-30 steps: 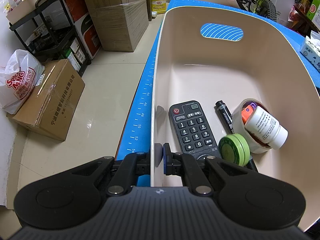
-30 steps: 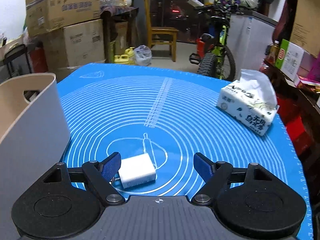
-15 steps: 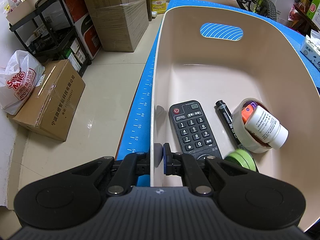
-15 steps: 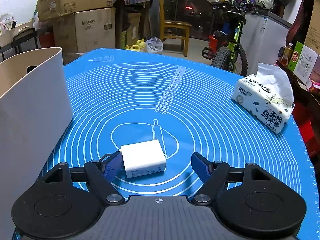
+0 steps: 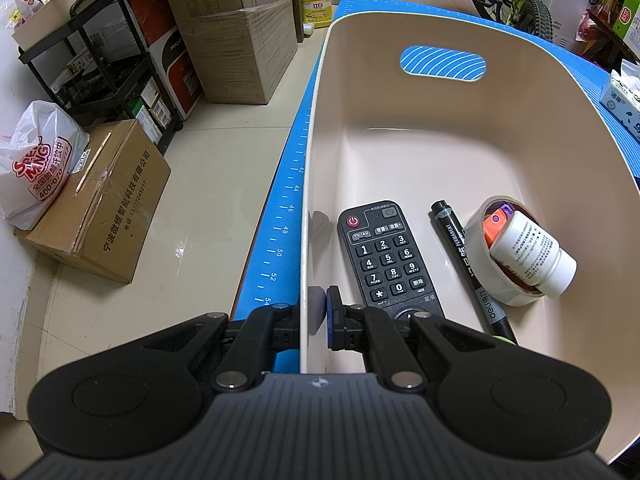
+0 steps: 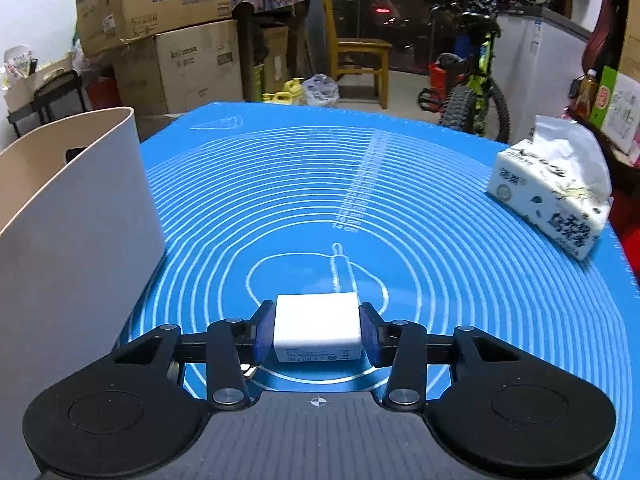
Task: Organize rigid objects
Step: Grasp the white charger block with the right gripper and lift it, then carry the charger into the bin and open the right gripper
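My left gripper (image 5: 318, 312) is shut on the near left wall of the beige bin (image 5: 440, 152), one pad inside and one outside. In the bin lie a black remote (image 5: 384, 256), a black marker (image 5: 460, 248), and a white tape roll (image 5: 476, 240) with a white bottle (image 5: 532, 252) resting in it. A sliver of a green tin (image 5: 504, 338) shows behind my finger. In the right wrist view my right gripper (image 6: 316, 334) is closing, and its blue pads touch both sides of a white charger (image 6: 316, 324) on the blue mat (image 6: 400, 200).
The bin's outer wall (image 6: 60, 240) stands just left of the right gripper. A tissue pack (image 6: 556, 200) sits at the mat's right edge. Beyond the table are cardboard boxes (image 5: 100, 200), a black rack (image 5: 108, 60), a chair (image 6: 360, 52) and a bicycle (image 6: 472, 92).
The right jaws have closed in from wide apart onto the charger, which now sits centred between the pads. In the bin the green tin rolled toward me, nearly out of sight. The left gripper stayed put.
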The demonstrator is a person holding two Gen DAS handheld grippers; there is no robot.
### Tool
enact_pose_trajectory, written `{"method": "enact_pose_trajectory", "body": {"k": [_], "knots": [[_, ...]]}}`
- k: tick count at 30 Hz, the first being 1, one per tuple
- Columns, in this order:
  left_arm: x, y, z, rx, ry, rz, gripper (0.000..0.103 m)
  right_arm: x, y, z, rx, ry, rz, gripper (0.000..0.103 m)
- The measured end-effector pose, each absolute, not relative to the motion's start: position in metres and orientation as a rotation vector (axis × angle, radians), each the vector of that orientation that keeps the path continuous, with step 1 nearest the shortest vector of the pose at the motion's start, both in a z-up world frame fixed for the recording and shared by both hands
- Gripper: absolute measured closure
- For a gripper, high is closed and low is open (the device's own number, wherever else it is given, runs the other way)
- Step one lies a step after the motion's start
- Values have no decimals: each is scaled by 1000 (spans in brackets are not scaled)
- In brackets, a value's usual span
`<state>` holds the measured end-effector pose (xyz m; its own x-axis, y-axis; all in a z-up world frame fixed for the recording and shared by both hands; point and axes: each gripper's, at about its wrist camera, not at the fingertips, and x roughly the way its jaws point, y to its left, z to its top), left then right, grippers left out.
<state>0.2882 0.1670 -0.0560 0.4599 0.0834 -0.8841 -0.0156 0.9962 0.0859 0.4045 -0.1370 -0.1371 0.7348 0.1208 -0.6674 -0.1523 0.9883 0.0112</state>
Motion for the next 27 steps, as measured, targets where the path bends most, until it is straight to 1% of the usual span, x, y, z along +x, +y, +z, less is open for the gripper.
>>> {"method": "enact_pose_trajectory", "body": {"k": [9,14,27], "knots": [[289,167,-55,66,1092,61,95,382,-152,-118,-48,672,64,53],[289,167,-56,66,1092,61,95,368,-158,-99,-37,619,39,53],[288,165,-56,69,1093,64,95,342,-114,-31,-48,454,178,53]]}}
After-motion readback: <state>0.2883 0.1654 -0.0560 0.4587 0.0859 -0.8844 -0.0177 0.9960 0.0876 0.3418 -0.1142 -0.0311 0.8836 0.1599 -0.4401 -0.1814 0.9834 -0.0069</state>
